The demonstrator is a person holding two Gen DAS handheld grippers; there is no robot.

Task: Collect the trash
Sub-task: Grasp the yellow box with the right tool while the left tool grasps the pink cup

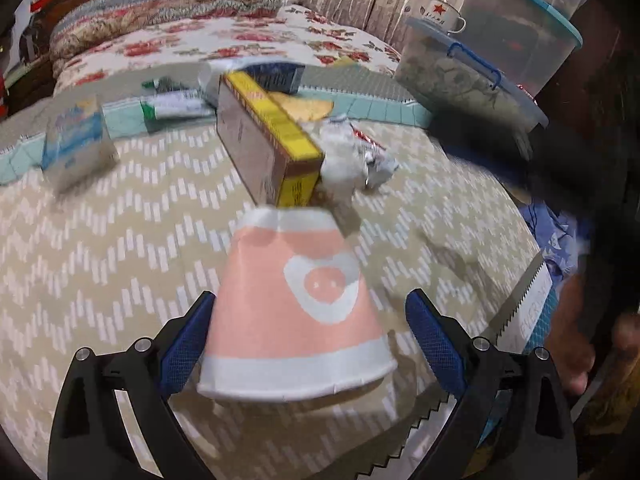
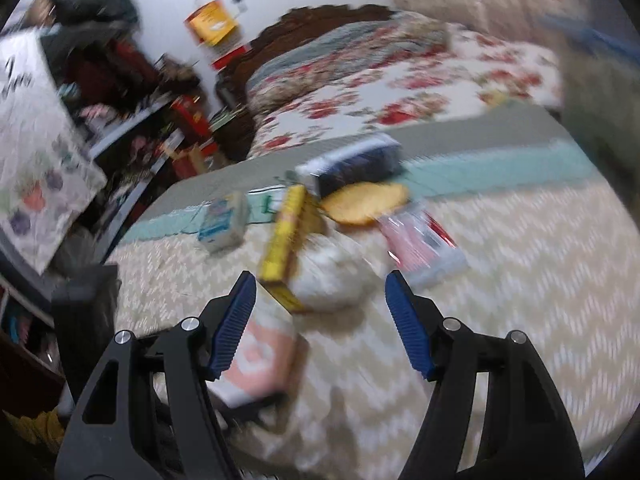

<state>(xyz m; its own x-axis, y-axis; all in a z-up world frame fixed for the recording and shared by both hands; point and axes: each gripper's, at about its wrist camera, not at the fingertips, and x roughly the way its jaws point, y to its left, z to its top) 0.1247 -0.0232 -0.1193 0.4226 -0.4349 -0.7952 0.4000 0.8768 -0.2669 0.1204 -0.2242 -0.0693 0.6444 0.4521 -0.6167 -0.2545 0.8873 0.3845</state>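
Two grippers, both spread wide, neither holding anything. My left gripper [image 1: 310, 322] straddles an upside-down pink paper cup [image 1: 296, 312] standing on the zigzag-patterned bench [image 1: 100, 248]; its left pad looks close to the cup, the right clear. My right gripper [image 2: 320, 326] points at crumpled white paper [image 2: 332, 276] beside a yellow box [image 2: 282, 236].

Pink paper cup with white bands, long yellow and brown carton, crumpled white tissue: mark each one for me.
Pink paper cup with white bands [image 1: 296, 308], left wrist view, on its pink side wall.
Long yellow and brown carton [image 1: 272, 128], left wrist view, on its yellow top face.
Crumpled white tissue [image 2: 336, 276], right wrist view, on its middle.
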